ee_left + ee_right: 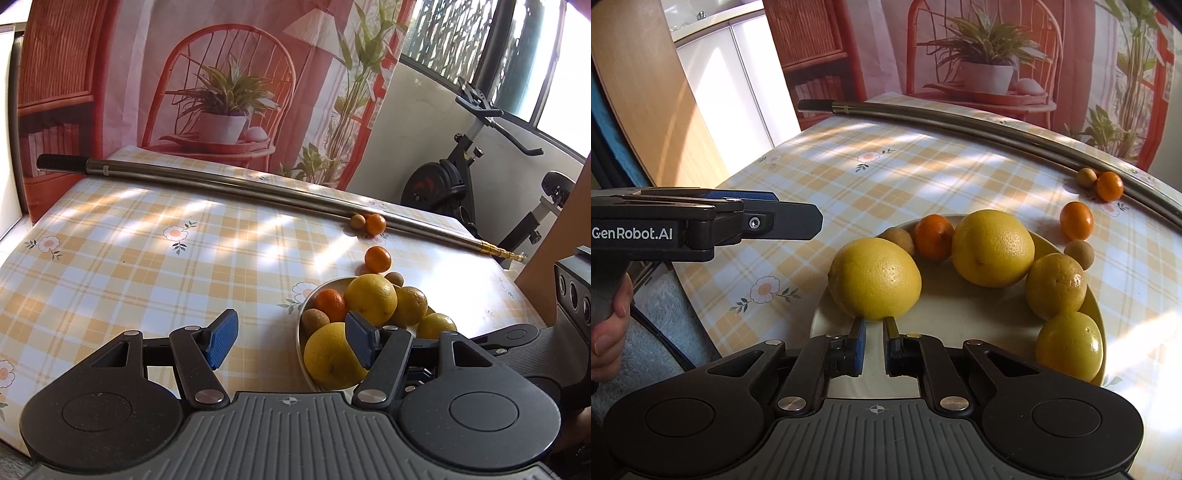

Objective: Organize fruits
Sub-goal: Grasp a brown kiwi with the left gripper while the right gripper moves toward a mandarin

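Nearest, the right gripper [874,326] shows matte black linkage arms, ribbed grey housing and blue textured pads; its jaws stand drawn together to a narrow slit with nothing between them, tips just at the near side of a large yellow citrus [874,278]. That fruit, round and pebbled, sits at 9 o'clock on the pale, smooth plate [945,314]. Round the plate lie 3 more dimpled yellow fruits, at 12 [993,248], 3 [1055,286] and 5 o'clock [1069,346], with a glossy tangerine [933,237] and a small dull brown fruit [897,239] at 11 o'clock.

The left gripper [291,338] hangs beside the plate at 9 o'clock, jaws about half apart and empty, its right pad overlapping the view of the nearest citrus. A hand [607,325] grips its handle.

Beyond the plate at 1 o'clock, a brown fruit [1078,254] and a tangerine [1076,220] rest on the checked, flowered tablecloth [905,173]. Farther, another tangerine [1109,186] and small fruit [1086,177] lie against a long curved metal pole [960,120] with a black grip.
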